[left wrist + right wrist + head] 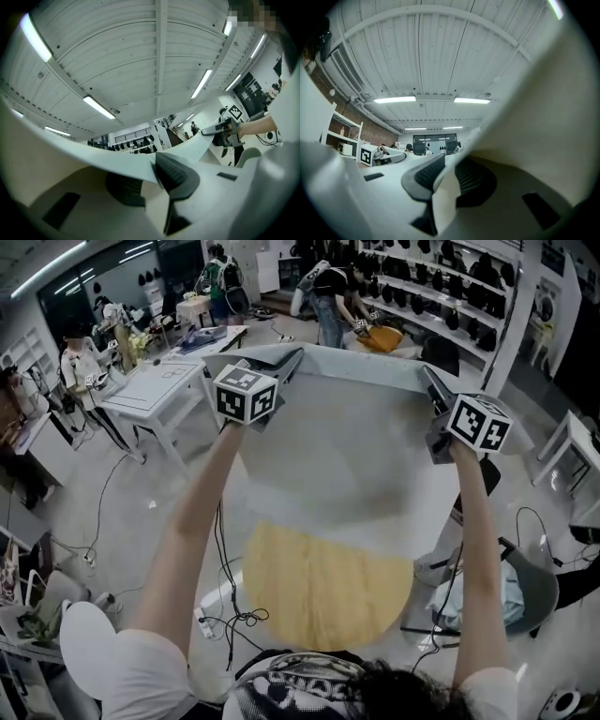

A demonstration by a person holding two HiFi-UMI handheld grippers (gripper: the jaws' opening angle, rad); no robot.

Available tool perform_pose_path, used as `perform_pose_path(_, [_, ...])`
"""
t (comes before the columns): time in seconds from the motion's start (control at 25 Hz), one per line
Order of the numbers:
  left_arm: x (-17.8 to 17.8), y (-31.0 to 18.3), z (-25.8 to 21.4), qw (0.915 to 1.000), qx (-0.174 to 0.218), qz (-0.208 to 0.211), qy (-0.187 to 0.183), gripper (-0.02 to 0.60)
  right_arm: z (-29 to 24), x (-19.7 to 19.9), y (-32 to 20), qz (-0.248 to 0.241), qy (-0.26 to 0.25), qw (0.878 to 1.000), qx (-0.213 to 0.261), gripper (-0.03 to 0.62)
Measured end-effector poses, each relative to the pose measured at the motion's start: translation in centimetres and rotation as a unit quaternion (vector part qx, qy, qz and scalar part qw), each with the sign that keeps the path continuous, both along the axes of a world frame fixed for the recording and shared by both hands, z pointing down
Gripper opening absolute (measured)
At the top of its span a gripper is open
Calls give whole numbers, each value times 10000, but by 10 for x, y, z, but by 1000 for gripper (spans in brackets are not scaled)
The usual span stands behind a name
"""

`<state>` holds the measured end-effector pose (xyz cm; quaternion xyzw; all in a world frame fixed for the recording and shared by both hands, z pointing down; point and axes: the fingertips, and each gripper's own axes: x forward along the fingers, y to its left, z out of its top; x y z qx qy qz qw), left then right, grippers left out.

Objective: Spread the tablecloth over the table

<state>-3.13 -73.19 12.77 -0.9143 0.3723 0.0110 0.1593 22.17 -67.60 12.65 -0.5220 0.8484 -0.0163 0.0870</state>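
Note:
A pale grey tablecloth (347,451) hangs stretched in the air between both grippers, above a round yellow wooden table (323,592) whose near half shows. In the head view my left gripper (289,364) is shut on the cloth's far left corner and my right gripper (432,382) on its far right corner. In the left gripper view the cloth edge (117,161) runs between the dark ribbed pads (177,174), and the other gripper (226,130) shows across it. In the right gripper view the cloth (445,197) is pinched between the pads (425,174).
White work tables (159,385) stand at the left, with people around them and at the back. Shelving with dark items (441,287) lines the far wall. Cables and a power strip (225,615) lie on the floor left of the table, and a grey chair (530,592) stands at the right.

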Motion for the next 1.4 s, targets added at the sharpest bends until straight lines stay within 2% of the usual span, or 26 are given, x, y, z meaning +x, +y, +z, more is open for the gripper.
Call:
perform_pose_path(0.24, [8, -30, -37, 9991, 375, -184, -2, 67, -29, 11, -43, -45, 91, 9991, 404, 67])
perform_pose_path(0.4, [9, -30, -29, 9977, 623, -264, -57, 67, -9, 13, -51, -159, -134, 9994, 260, 67])
perform_pose_path(0.68, [-11, -20, 48, 9992, 97, -258, -289, 67, 82, -7, -40, -378, -565, 9962, -541, 67])
perform_pose_path(0.96, [-43, 17, 120, 9977, -312, -303, -514, 67, 149, -41, 0, -496, -348, 9925, -1064, 72])
perform_pose_path(1.4, [-97, 103, 173, 9960, -874, -207, -2, 66, 192, -93, 92, -547, -519, 9871, -1413, 72])
